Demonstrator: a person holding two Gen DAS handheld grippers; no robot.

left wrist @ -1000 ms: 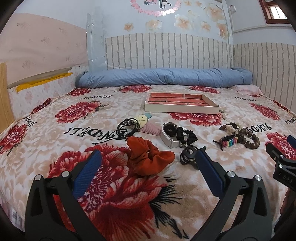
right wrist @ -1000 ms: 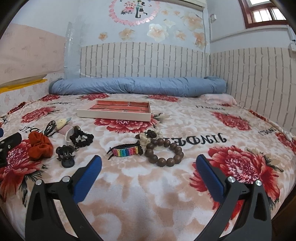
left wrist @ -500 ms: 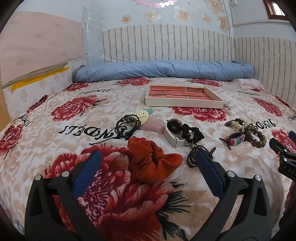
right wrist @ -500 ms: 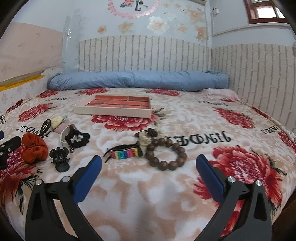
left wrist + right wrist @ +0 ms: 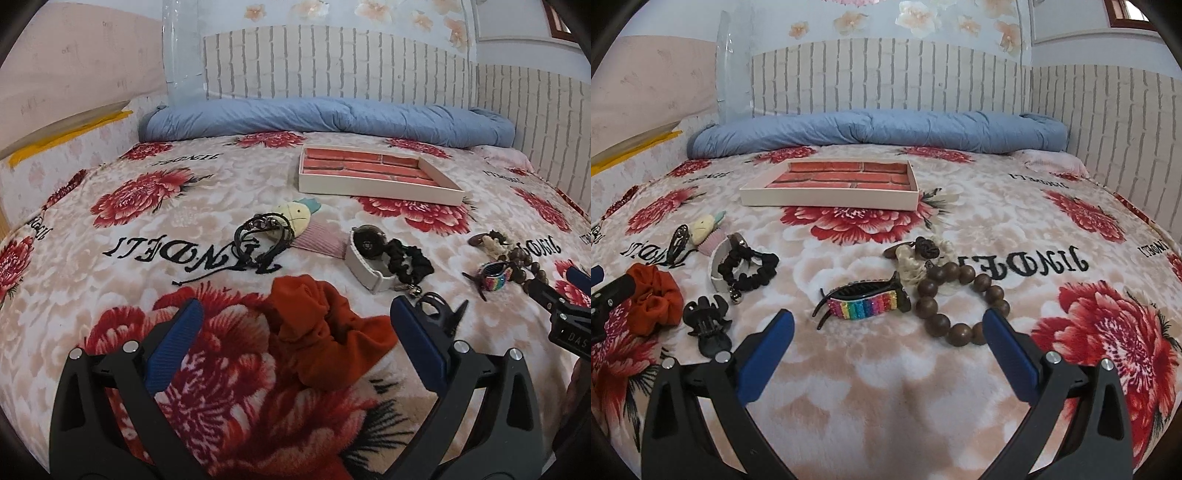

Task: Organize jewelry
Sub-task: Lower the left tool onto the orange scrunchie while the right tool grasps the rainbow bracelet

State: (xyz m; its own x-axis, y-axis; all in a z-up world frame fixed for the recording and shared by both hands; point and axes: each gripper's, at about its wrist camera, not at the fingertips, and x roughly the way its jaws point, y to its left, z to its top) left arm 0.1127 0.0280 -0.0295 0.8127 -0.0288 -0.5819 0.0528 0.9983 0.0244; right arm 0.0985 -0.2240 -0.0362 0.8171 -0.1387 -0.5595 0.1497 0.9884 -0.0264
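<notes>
Both grippers moved in closer: left gripper (image 5: 295, 325) spread wide around orange scrunchie (image 5: 325, 332), right gripper (image 5: 886, 328) wide before rainbow clip (image 5: 864, 304).

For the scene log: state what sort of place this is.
Most likely a home bedroom: the accessories lie on a bed with a floral blanket, a rolled blue quilt lies along the brick-patterned wall, and flower decals decorate the wall above.

On the bed lie one tray (image 5: 827, 199), two scrunchies, one orange (image 5: 325, 343) and one black (image 5: 750, 267), two claw clips, one black (image 5: 707, 323) and one rainbow (image 5: 864, 301), one wooden bead bracelet (image 5: 960, 299), one black cord bracelet (image 5: 258, 240), one pineapple hair clip (image 5: 295, 218) and one white band (image 5: 364, 267).
</notes>
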